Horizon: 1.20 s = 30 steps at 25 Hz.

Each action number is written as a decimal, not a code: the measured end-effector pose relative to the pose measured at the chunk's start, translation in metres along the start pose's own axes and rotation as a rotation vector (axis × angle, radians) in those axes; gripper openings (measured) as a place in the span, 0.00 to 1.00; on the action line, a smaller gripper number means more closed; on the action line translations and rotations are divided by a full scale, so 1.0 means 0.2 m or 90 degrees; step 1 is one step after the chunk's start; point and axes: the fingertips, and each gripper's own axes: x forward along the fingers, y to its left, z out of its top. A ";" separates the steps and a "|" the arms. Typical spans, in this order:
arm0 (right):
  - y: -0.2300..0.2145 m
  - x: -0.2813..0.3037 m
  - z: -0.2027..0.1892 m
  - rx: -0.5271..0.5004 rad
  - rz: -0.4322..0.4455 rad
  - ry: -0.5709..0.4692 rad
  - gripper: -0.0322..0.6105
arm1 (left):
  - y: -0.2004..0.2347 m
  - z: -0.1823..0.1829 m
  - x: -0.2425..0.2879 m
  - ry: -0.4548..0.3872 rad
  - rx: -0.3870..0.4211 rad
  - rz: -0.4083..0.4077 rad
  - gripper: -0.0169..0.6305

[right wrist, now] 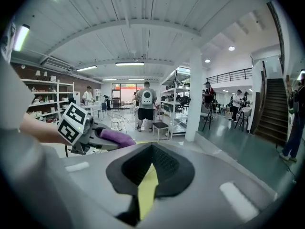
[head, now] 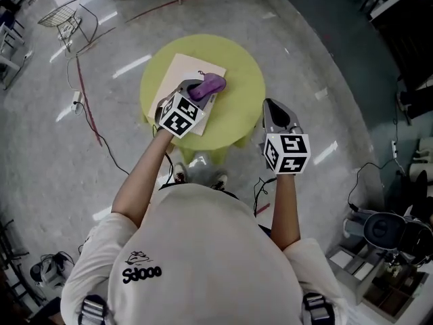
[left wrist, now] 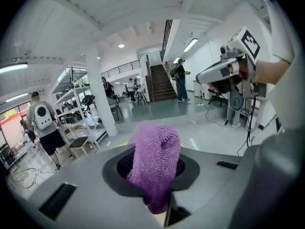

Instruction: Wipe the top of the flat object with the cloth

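Note:
A round yellow-green table carries a flat cream board. My left gripper hangs over the board's near right part, shut on a purple cloth. In the left gripper view the cloth bulges up from between the jaws. My right gripper hovers at the table's right edge, jaws together and nothing in them; a sliver of yellow table shows through their slit. The right gripper view also catches the left gripper's cloth.
Cables trail over the grey floor left of the table, near a wire rack. A fan and boxes stand at the lower right. People, shelves, a white pillar and stairs lie farther off.

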 end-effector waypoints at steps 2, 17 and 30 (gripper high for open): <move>0.01 0.04 0.08 -0.017 0.007 -0.013 0.06 | 0.10 0.10 -0.06 -0.035 -0.011 0.021 0.13; 0.07 0.16 0.62 -0.119 0.040 -0.111 0.07 | 0.47 0.55 -0.54 -0.183 0.001 0.126 0.13; 0.15 0.18 0.78 -0.152 0.050 -0.140 0.06 | 0.52 0.63 -0.74 -0.216 0.024 0.155 0.13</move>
